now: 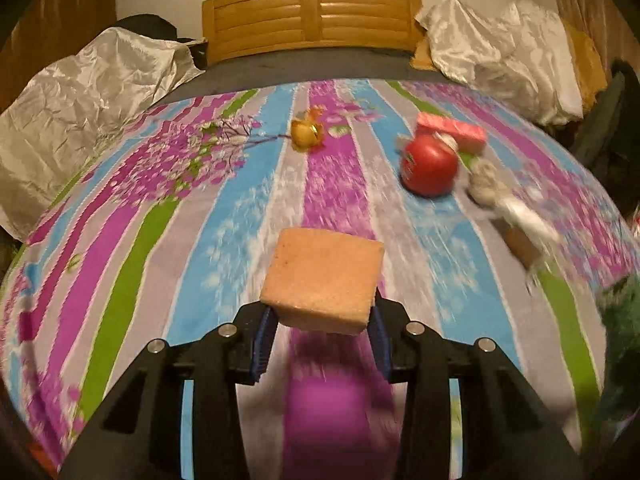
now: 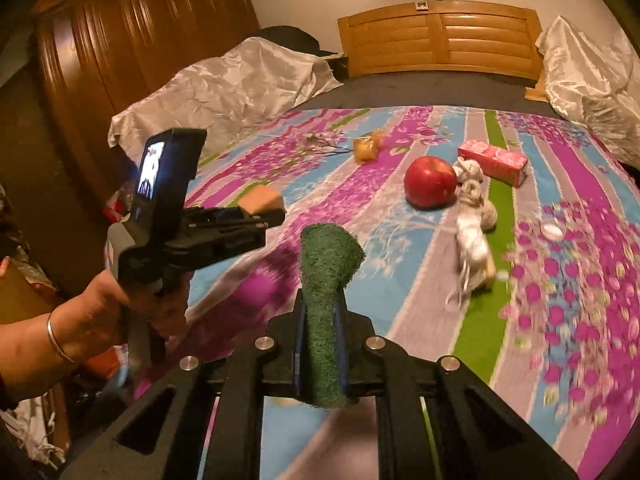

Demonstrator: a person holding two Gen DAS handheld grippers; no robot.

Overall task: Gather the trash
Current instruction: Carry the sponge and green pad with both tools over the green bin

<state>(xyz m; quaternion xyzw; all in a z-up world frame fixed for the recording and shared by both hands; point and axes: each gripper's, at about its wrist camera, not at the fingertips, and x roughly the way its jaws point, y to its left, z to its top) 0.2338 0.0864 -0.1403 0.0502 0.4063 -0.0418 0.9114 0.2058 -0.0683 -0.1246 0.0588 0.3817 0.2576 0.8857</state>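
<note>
An orange sponge (image 1: 324,276) sits pinched in the left tongs (image 1: 322,320), lifted off the striped bedspread (image 1: 132,280). The right tongs (image 2: 320,344) clamp a green scouring pad (image 2: 326,280) (upright). Beyond both lies a red apple (image 2: 430,182).

No readable text, red apple's sticker (image 1: 409,165) blurred, pink carton (image 2: 494,161) illegible

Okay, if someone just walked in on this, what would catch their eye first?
Each gripper holds something above the striped floral bedspread: the left gripper an orange sponge block, the right gripper a green scouring pad. Farther up lies a red apple beside a pink carton.
</note>
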